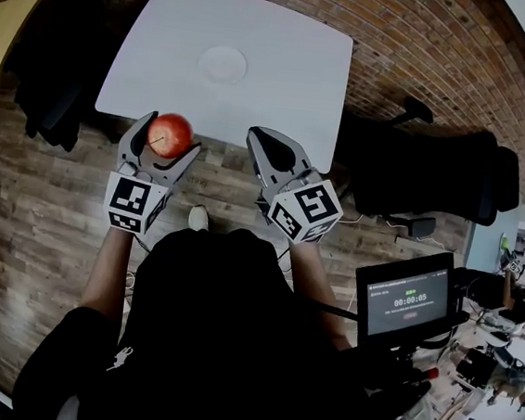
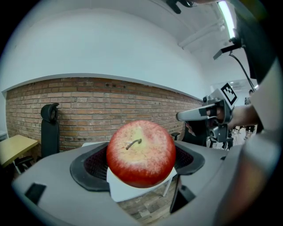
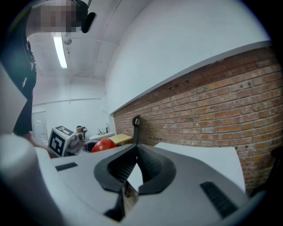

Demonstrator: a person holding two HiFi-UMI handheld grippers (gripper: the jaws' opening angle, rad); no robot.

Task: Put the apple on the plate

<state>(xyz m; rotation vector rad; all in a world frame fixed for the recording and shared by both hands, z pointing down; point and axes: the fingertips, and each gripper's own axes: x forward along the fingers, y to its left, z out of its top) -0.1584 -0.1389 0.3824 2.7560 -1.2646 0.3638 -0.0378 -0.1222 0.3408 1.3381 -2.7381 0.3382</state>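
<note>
You are standing on a wooden plank floor (image 1: 40, 200) in front of a red brick wall (image 1: 429, 45). A white square table (image 1: 286, 76) is set against the wall, and a black office chair (image 1: 434, 176) stands off to its right.

A white round plate (image 1: 223, 63) sits alone near the middle of the table, and nothing is on it.

Your left gripper (image 1: 170, 135) is clamped on the red apple (image 2: 140, 153). The dark ribbed pads press on both sides of the fruit, and its stem points back towards your hand. The apple is held in the air at the near edge of the table, so it is not yet over the plate.

Your right gripper (image 1: 259, 141) hovers just beside it at about the same height. Its jaws are together and nothing is between them.

What matters now is where the plate lies from the apple. In the head view it is straight ahead and a little to the right, further in across the tabletop, with bare white surface in between. The loaded left hand looks to be the one that has to carry forward over that stretch and then come down. The empty right hand is about as near to the plate but has no job there, so keep it out of the left hand's path.
</note>
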